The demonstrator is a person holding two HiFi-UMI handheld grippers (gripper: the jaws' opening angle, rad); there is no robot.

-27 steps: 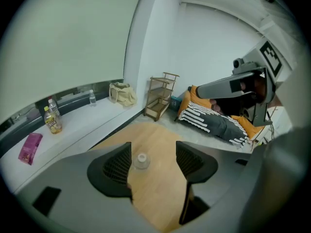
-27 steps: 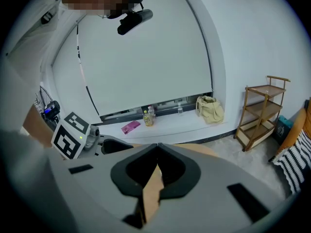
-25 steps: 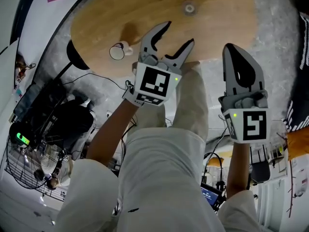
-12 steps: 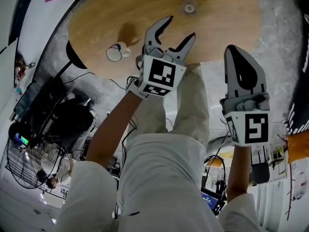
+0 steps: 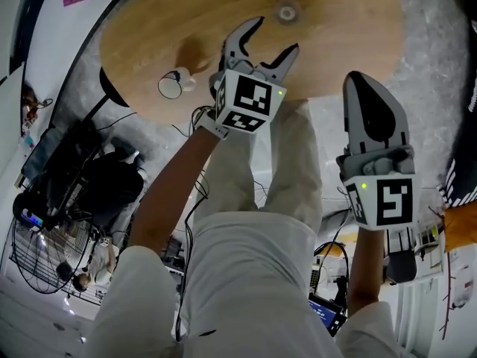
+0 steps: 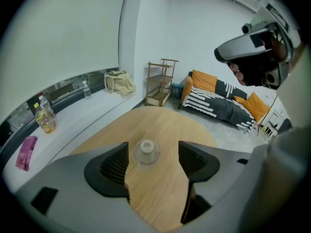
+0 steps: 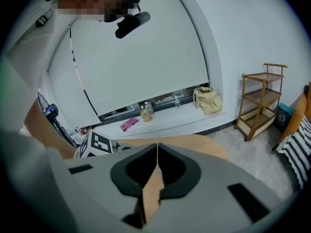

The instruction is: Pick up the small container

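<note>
left claw is over the counter, jaws opening and wide apart, nothing pressed by the pads

small container stands upright on the wood, alone and well away from the edge. in the left gripper view it sits in the gap, a touch nearer the left jaw. the head view shows it just ahead of the tips, so it's framed but not enclosed

right claw is closed on nothing, parked off the counter edge beside my leg. leaving it there

white cup sits well off to the left, not in the approach path

how i'd do this step:
- nudge left so the container centres in the gap before going in
- push forward along the jaw line until the pads flank the body, not the narrower top
- drop low enough that the pads meet the widest part, without scraping the wood
- close slowly. it looks clear and light, probably slick, so an off-centre squeeze could pop it out or tip it
- lift straight up once both pads are seated

main risk, i think: a jaw tip clipping it on the way in and knocking it across the counter
</note>
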